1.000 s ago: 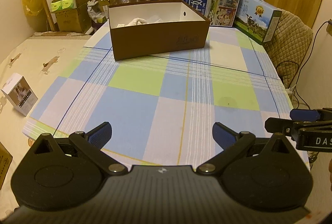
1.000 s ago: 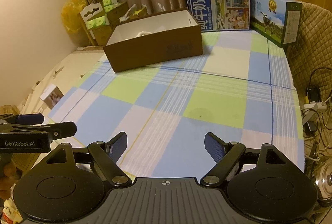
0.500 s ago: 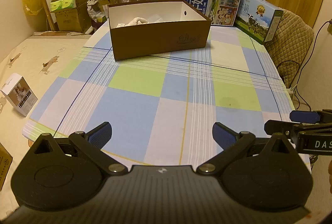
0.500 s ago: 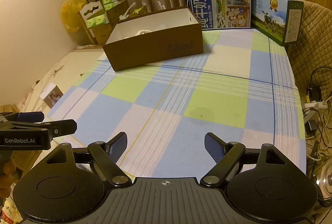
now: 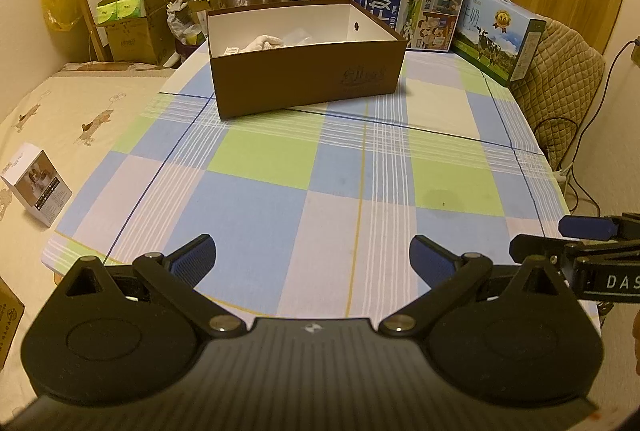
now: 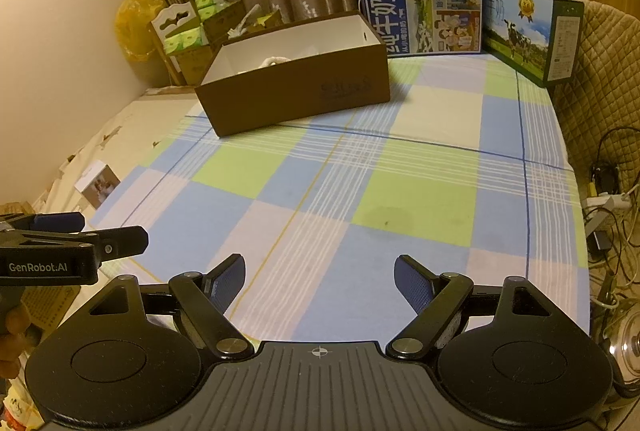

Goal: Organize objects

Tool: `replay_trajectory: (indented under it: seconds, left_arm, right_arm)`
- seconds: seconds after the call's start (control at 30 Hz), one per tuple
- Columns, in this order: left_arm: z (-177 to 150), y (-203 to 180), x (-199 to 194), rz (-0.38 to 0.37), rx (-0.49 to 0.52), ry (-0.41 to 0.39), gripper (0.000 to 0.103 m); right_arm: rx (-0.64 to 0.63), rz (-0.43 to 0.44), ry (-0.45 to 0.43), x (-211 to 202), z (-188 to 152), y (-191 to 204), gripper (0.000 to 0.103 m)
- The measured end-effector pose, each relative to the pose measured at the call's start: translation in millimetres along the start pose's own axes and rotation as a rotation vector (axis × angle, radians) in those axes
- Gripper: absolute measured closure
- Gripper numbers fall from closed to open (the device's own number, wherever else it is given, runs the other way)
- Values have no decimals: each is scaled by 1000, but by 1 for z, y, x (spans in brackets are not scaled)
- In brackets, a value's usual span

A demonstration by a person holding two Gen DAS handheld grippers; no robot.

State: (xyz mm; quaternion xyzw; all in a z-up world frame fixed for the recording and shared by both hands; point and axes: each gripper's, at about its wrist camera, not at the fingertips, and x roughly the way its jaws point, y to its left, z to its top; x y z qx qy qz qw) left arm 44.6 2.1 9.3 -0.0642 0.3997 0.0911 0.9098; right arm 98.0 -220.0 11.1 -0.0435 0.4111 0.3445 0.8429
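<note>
A brown open shoebox (image 5: 308,83) (image 6: 296,95) with a white inside stands at the far side of the checked tablecloth (image 5: 320,183) (image 6: 380,191). White crumpled things (image 5: 264,43) lie in it, mostly hidden by its front wall. My left gripper (image 5: 312,257) hovers open over the near table edge, nothing between its blue pads. My right gripper (image 6: 320,279) is also open and empty, over the near edge. Each gripper shows at the side of the other's view: the right one (image 5: 580,239), the left one (image 6: 80,235).
Two blue milk cartons (image 5: 412,15) (image 5: 500,35) stand at the far right of the table. A small white box (image 5: 36,187) lies on the bed at left. Cardboard boxes of green packs (image 5: 132,11) stand behind. A quilted chair (image 5: 560,79) and cables (image 6: 608,207) sit right.
Both grippers have risen and tilted slightly; the view shifts a little, showing more of the box's inside. Jaws stay open. Nothing on the table has moved.
</note>
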Motion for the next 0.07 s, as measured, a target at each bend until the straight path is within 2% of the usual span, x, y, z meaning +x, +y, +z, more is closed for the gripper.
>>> replay_trajectory:
  seconds: [0.07]
  left_arm:
    - [0,-1,1,4,0,0,1]
  right_arm:
    - [0,-1,-1,0,0,0,23]
